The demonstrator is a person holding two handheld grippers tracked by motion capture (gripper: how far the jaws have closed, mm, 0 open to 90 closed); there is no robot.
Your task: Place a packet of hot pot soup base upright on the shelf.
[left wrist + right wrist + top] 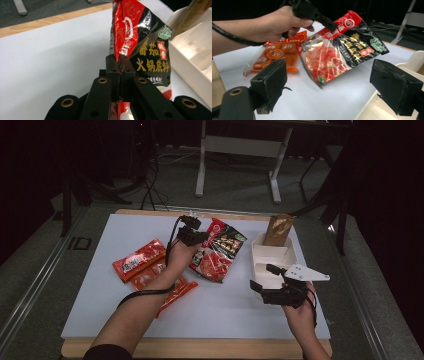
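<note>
High view: we found the left tool (pixel 196 236) clamped tight on the edge of the pouch (pixel 218 254), which hung tilted just above the table (pixel 90 290), beside the white tray (pixel 260 251). Our right tool (pixel 269 278) stood wide open, gripping nothing, over the tray's near end. We judged the pouch should clear the rim, level out, then be lowered into the tray before release.

Red-and-black sauce pouch (pixel 143 45) clamped in the left gripper (pixel 119 65): yellow "番茄火锅底料" just right of the jaws, orange tag "醇香" above that line. Green oval badge further up near the pouch's top corner, print too small to read. Orange packets (pixel 277 53) behind the right gripper (pixel 337 82): print unreadable.
</note>
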